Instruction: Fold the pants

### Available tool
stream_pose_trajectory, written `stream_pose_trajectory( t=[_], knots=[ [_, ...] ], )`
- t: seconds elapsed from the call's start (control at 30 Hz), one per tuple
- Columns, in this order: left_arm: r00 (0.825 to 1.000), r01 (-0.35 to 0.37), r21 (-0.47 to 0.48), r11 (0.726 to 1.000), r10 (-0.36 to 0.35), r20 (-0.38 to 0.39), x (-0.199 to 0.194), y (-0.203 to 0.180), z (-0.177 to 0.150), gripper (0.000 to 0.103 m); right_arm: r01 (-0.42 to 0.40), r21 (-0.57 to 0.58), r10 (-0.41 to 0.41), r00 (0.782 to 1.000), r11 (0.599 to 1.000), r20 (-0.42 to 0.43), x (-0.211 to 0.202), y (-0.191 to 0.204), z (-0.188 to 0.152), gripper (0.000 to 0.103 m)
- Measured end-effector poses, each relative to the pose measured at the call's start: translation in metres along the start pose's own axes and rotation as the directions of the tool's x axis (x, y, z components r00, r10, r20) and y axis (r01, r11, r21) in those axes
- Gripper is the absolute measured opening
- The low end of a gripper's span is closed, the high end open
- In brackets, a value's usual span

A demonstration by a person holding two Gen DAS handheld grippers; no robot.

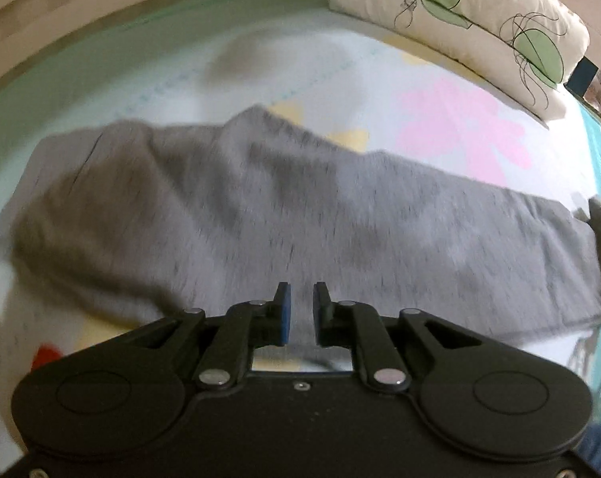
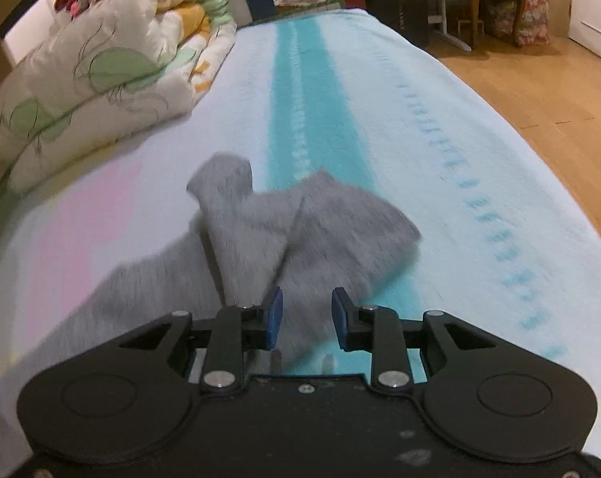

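Left wrist view: my left gripper point(image 1: 301, 292) hovers with its blue pads slightly apart, pinching nothing, over the grey knit pants point(image 1: 284, 215) stretched left to right across the pastel bedspread point(image 1: 380, 75). My right gripper point(image 2: 307, 298) is spread wide near their rumpled end, a folded leaf-print quilt point(image 2: 101, 71) far left.

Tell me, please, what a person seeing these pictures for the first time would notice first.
First the grey pants, lying spread across the pale blanket on the bed, with one end bunched up in the right wrist view. Next, the open black left gripper and right gripper with blue-padded fingers, low over the cloth. A folded quilt with green leaves lies at the far left.
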State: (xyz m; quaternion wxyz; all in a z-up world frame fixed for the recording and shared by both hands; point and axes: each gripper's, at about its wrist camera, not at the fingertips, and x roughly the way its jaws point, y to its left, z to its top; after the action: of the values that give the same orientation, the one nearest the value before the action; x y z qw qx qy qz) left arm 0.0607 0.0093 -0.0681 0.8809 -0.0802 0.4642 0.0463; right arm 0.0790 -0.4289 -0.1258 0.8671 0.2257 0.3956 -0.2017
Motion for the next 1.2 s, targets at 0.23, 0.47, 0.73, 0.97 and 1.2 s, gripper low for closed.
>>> stream_pose_trajectory(
  t=[0.23,0.47,0.73,0.97,1.2],
  knots=[
    [0.997,0.056,0.089,0.994,-0.052,-0.052,0.048,-0.023,0.023,0.019,-0.022,0.094,0.024,0.999,0.995,-0.021,0.046,0.000,0.038,0.030],
    [0.991,0.087,0.167,0.982,-0.068,-0.116,0.087,-0.038,0.017,0.020,-0.049,0.174,0.062,0.996,0.983,-0.070,0.080,-0.009,0.046,0.032],
    [0.997,0.059,0.324,0.944,-0.042,-0.060,0.077,-0.051,0.000,0.019,-0.130,0.270,0.153,0.986,0.954,-0.066,0.093,-0.014,0.049,0.032],
    [0.988,0.131,0.232,0.964,-0.107,-0.115,0.076,-0.036,0.007,0.019,-0.119,0.246,0.130,0.991,0.962,-0.029,0.082,-0.008,0.049,0.007],
    [0.975,0.174,0.188,0.967,-0.142,-0.173,0.089,-0.028,0.022,0.020,-0.032,0.076,0.025,0.995,0.997,0.098,0.022,0.003,0.047,0.006]
  ],
)
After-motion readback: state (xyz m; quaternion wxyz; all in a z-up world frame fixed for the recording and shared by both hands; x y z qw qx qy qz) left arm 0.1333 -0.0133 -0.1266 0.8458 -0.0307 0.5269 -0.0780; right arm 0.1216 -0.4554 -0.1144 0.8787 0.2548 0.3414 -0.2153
